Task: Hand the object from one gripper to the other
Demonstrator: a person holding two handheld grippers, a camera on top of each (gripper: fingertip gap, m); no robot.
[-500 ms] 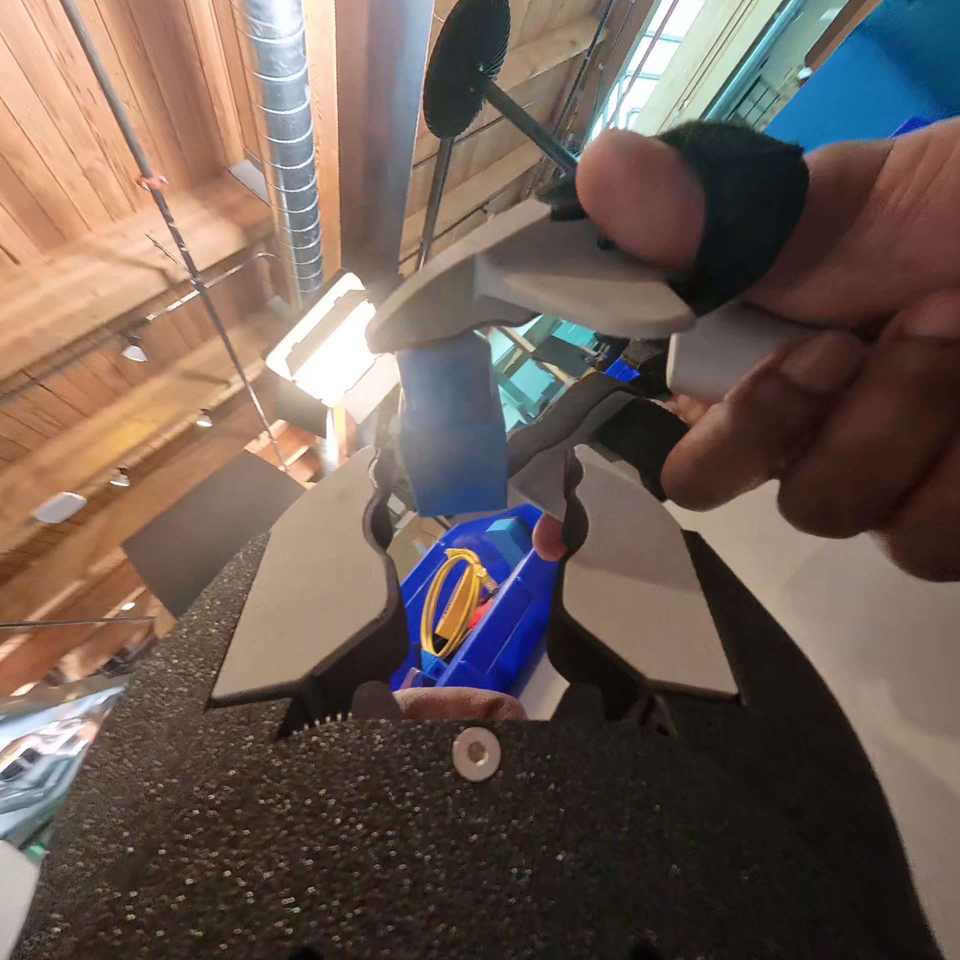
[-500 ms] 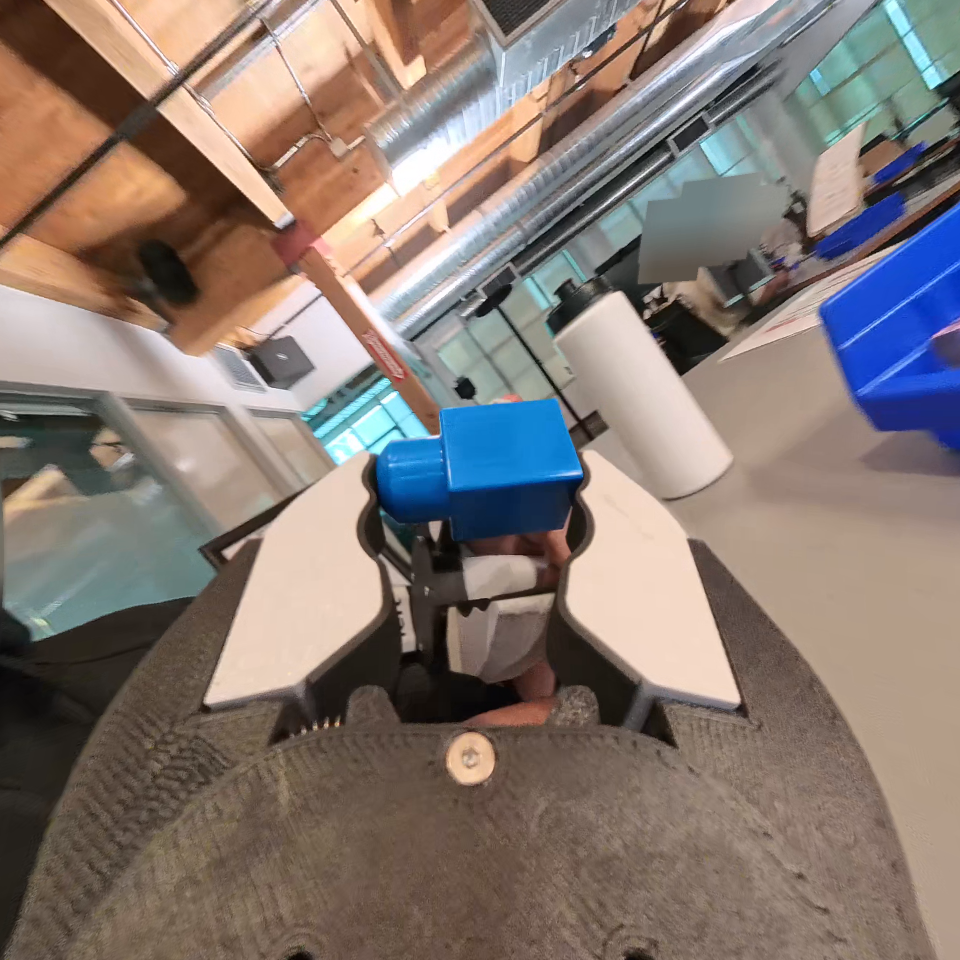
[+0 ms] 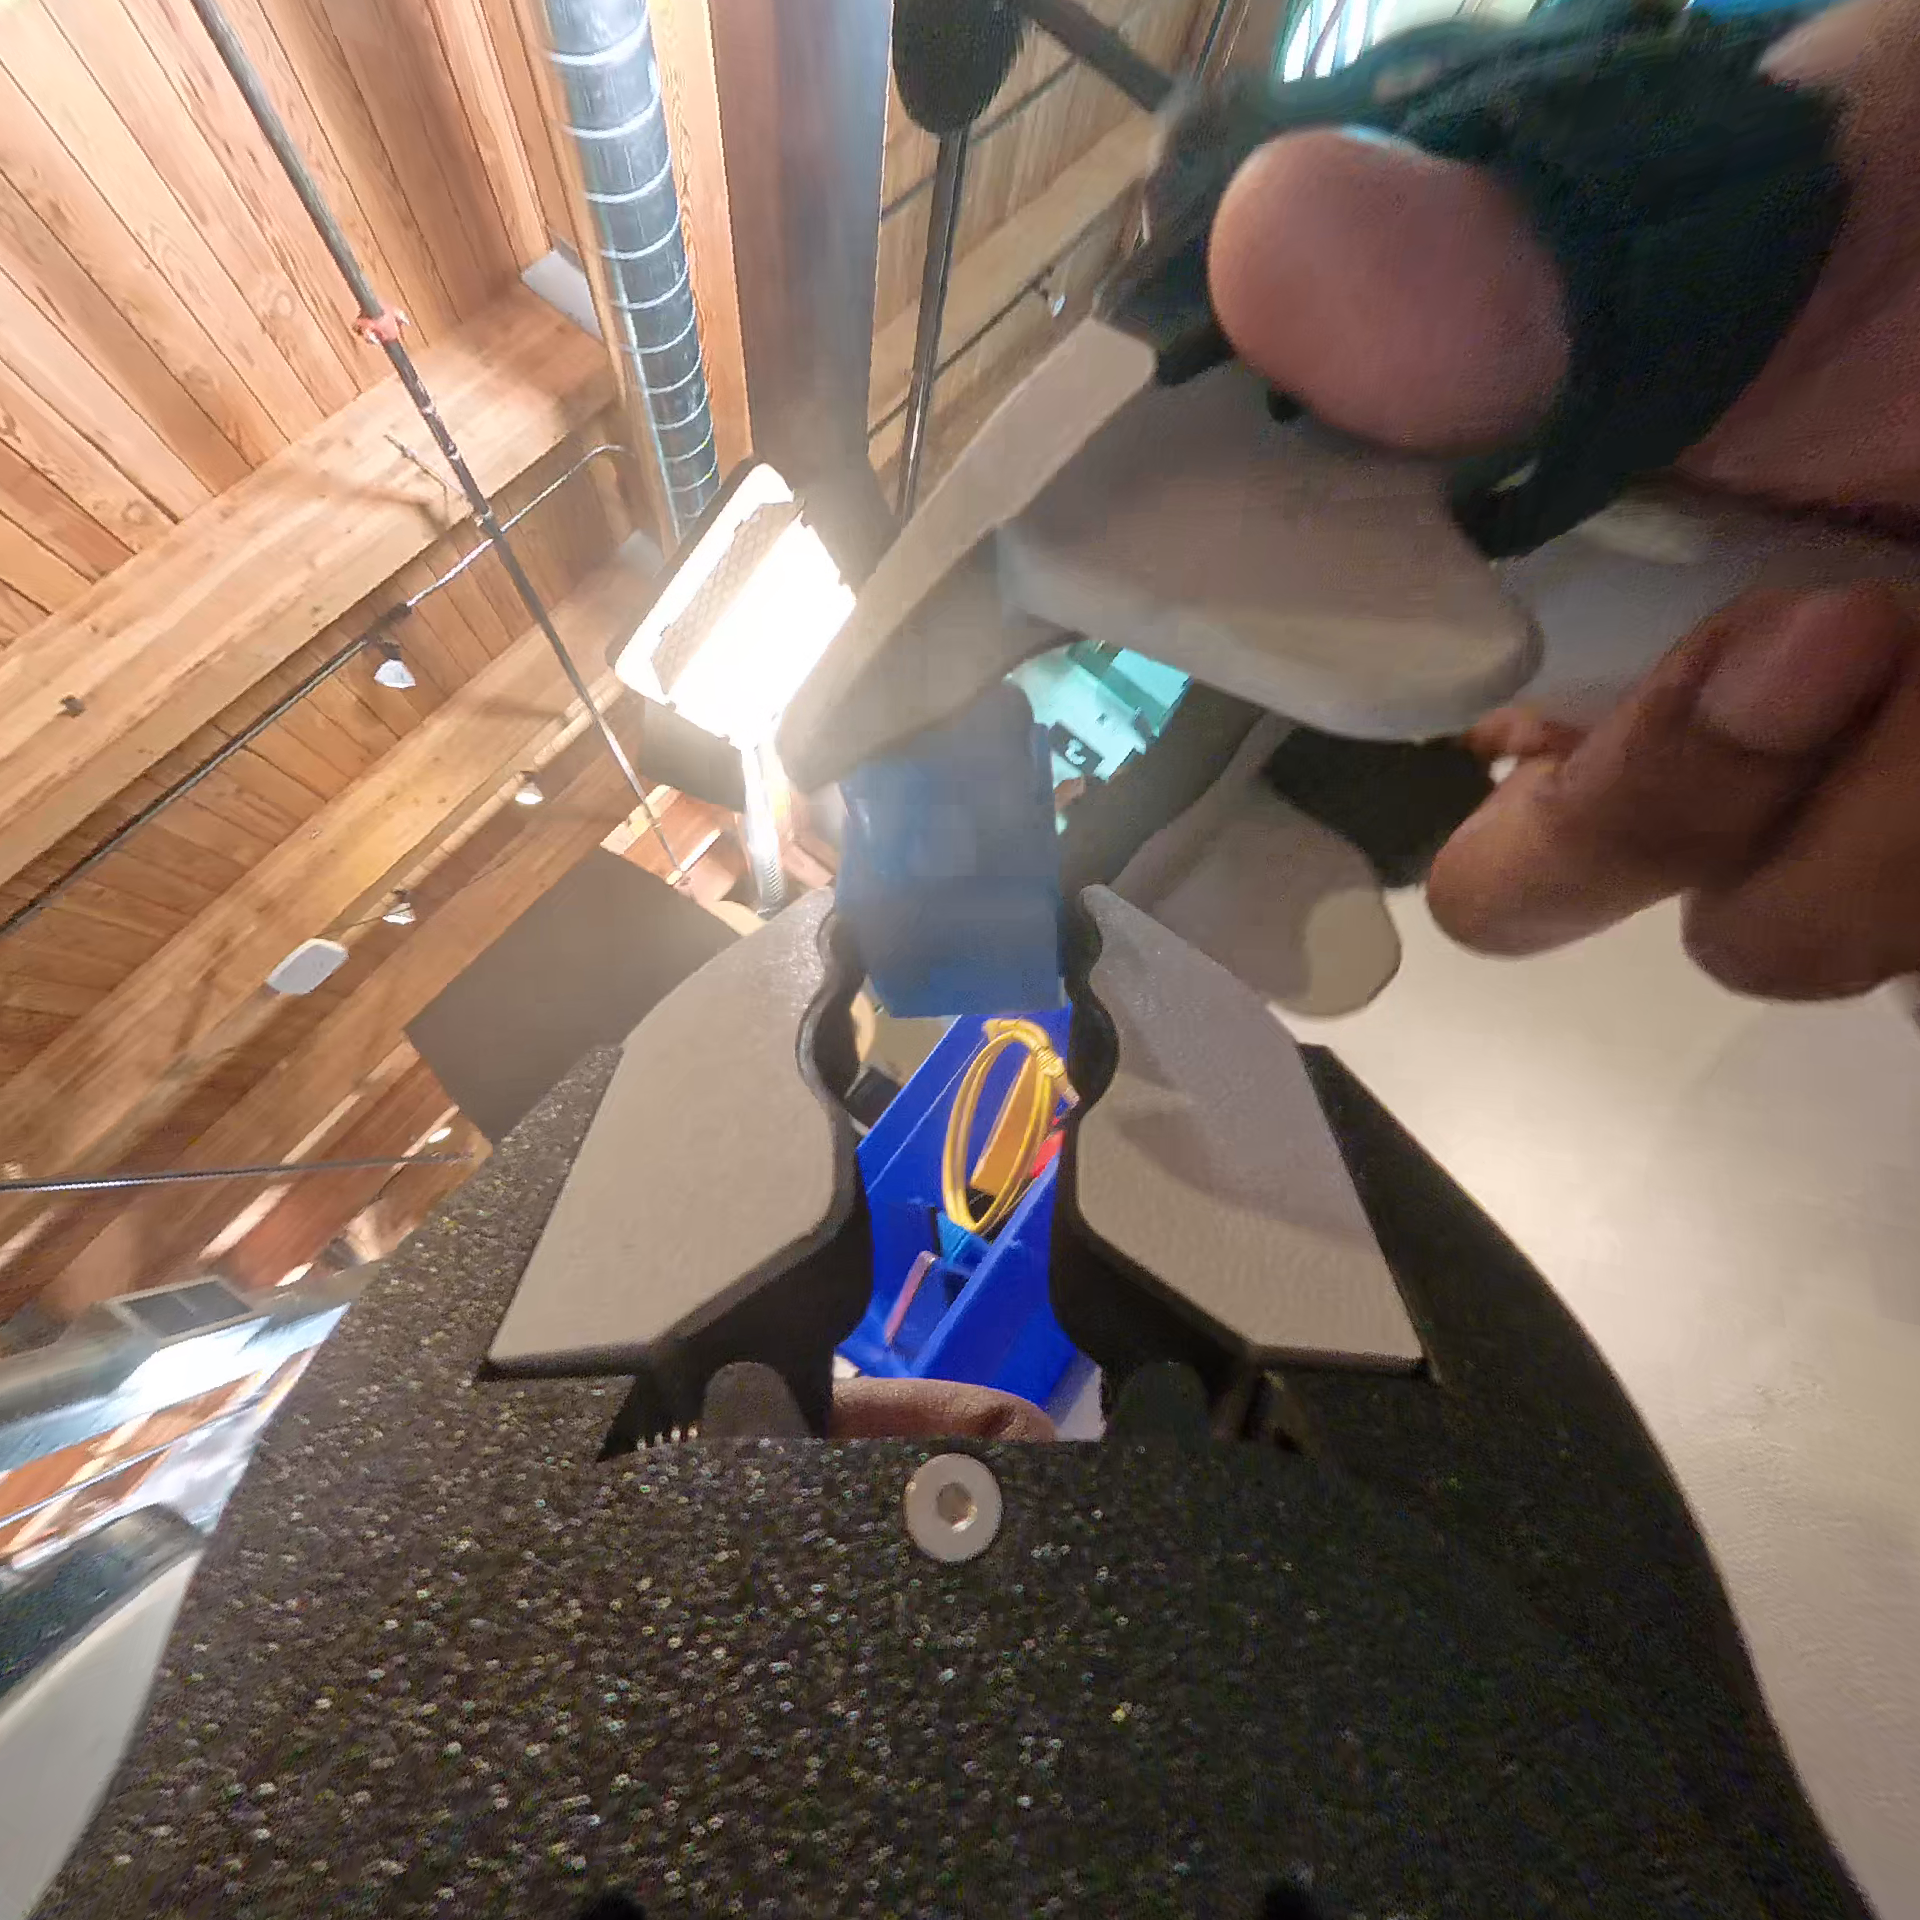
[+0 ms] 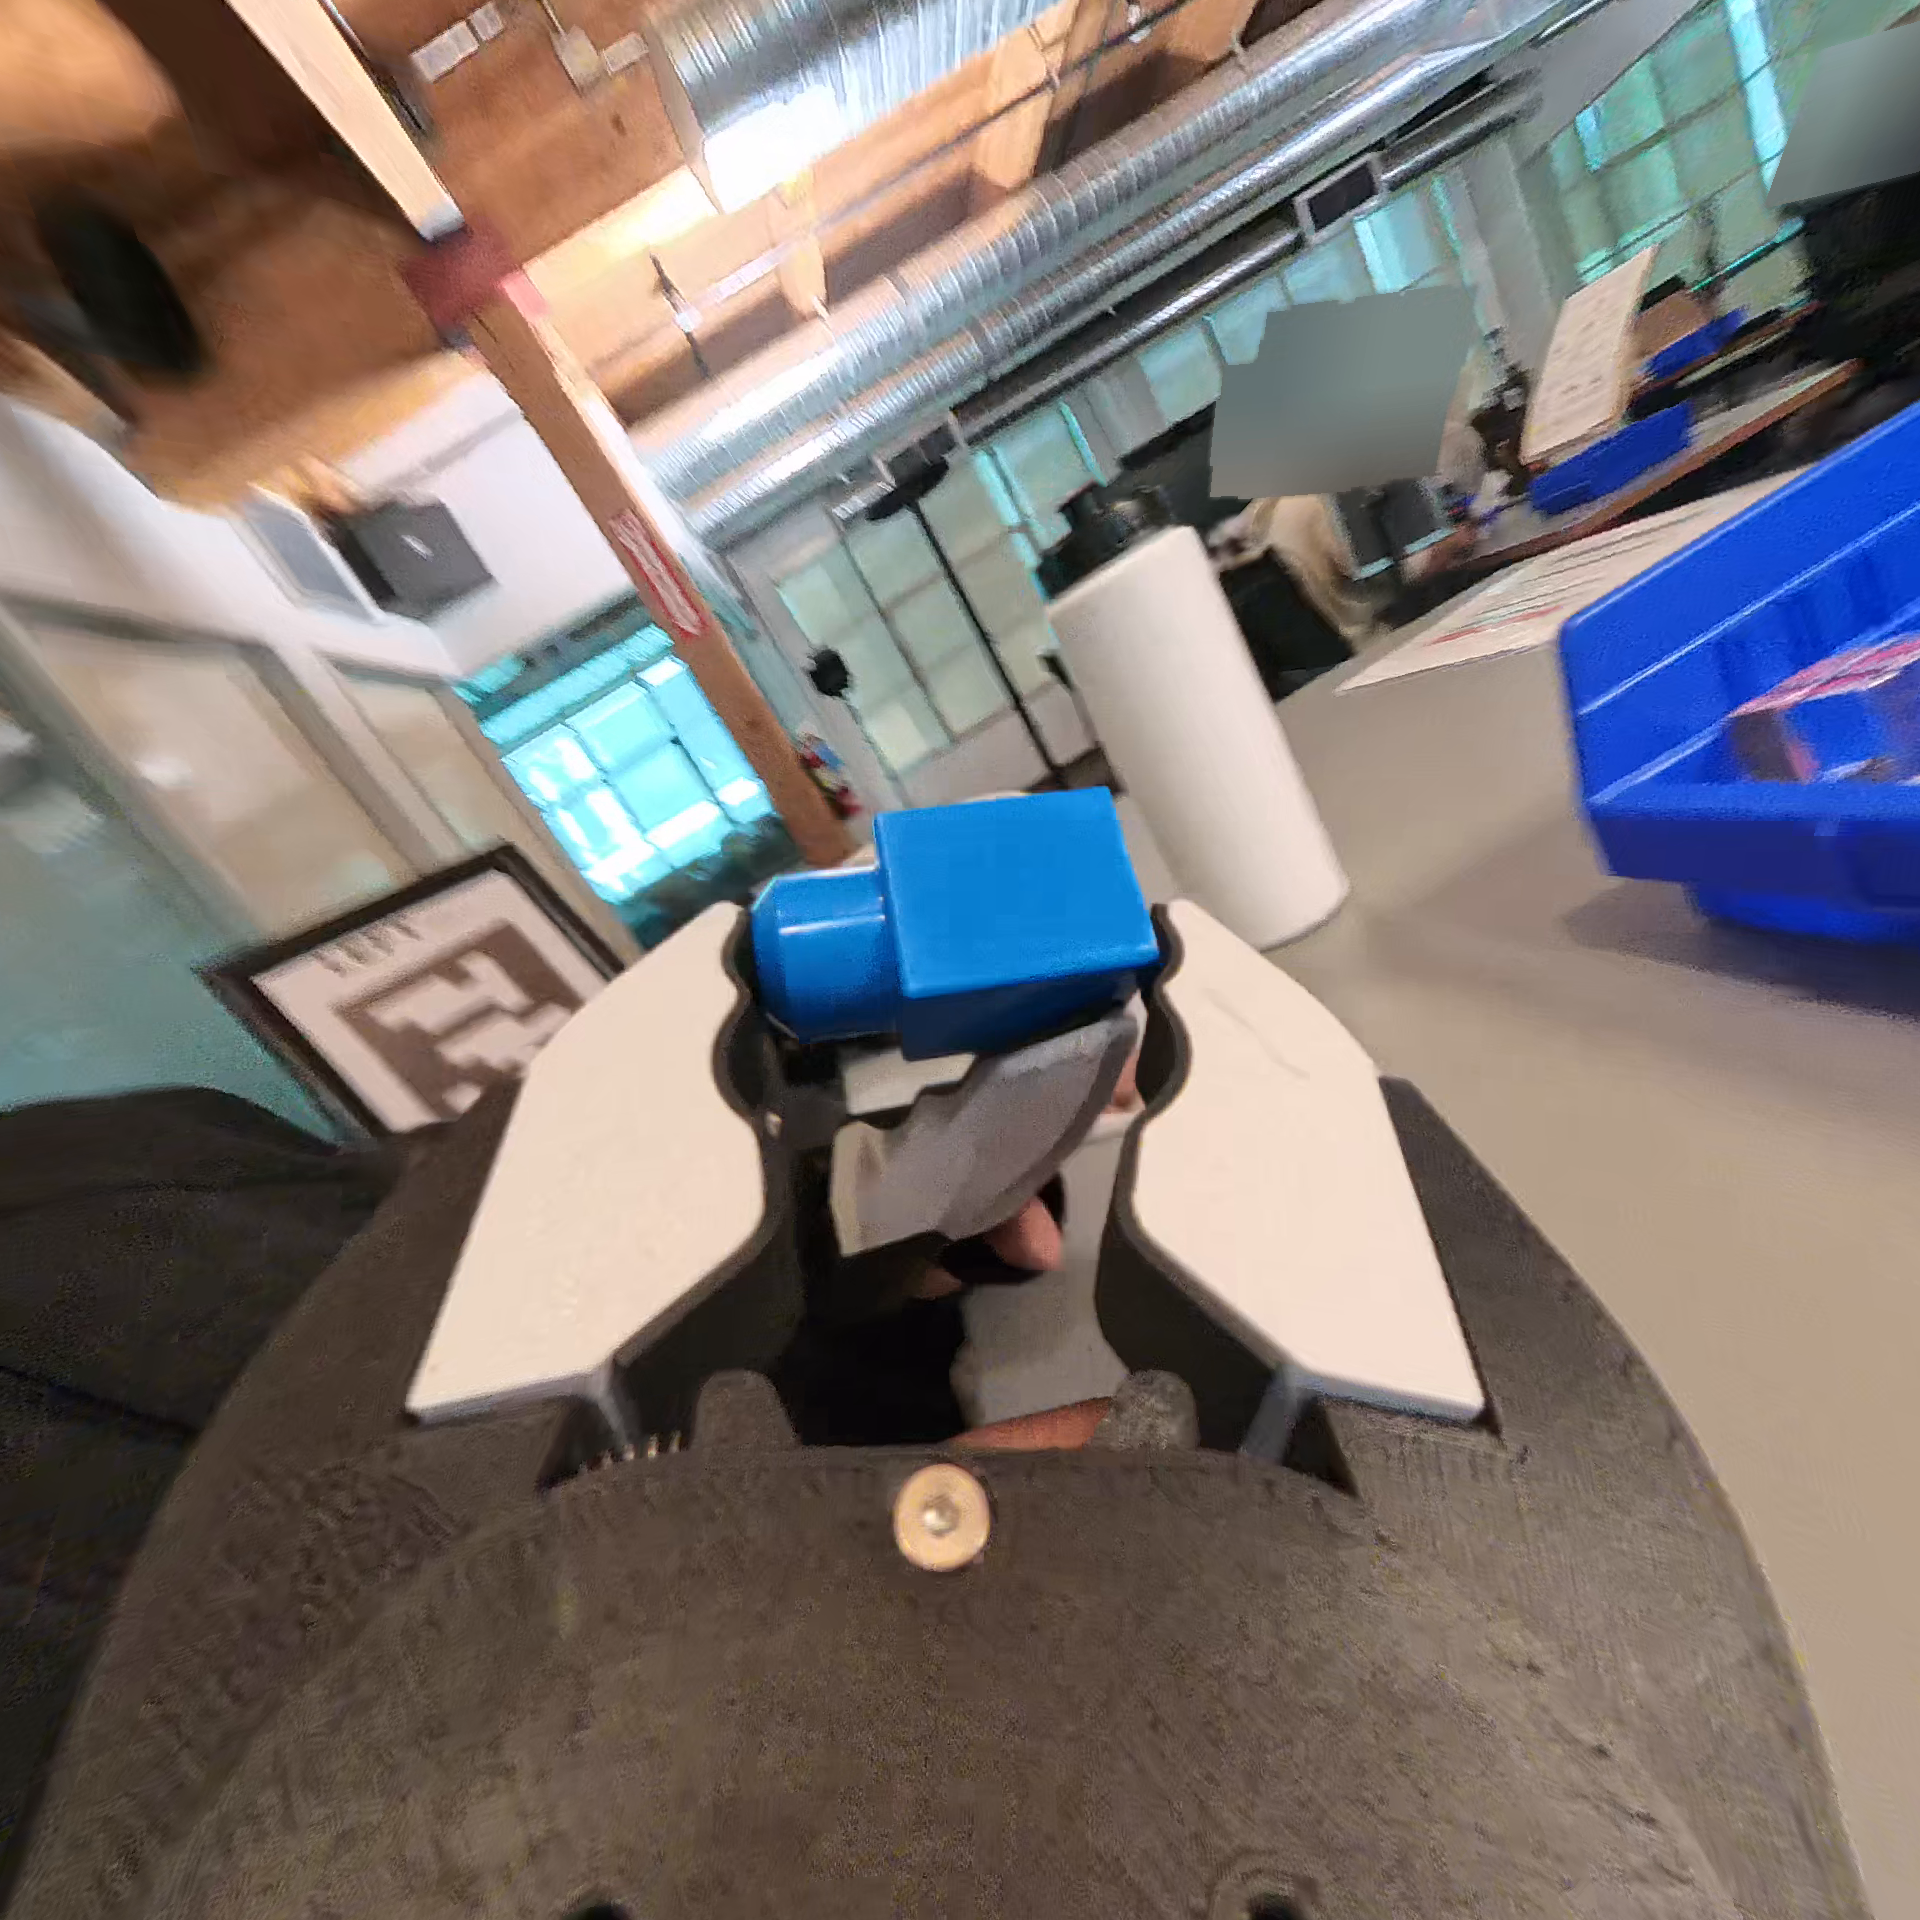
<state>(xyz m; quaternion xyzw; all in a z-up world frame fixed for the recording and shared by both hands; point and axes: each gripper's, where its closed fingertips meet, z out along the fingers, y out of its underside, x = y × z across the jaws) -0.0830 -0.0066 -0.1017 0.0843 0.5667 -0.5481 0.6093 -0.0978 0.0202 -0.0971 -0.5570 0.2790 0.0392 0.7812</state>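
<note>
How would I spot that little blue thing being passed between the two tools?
Find the grey table with the tall white bottle. In front, the right hand-held gripper pinches a small blue plastic block; unlike the big blue bin, it has a round stub.

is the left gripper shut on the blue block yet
Cannot tell for sure. In the left wrist view the left gripper has its fingertips flanking the blue block's lower end, but contact is unclear.

A workshop-like open office. Exposed metal ducts [image 4: 997, 260] run under a timber ceiling [image 3: 208, 364]. Below the ducts, glass partitions [image 4: 935, 644] stand behind a grey surface [image 4: 1558, 1091] carrying blue parts bins [image 4: 1745, 727].
</note>
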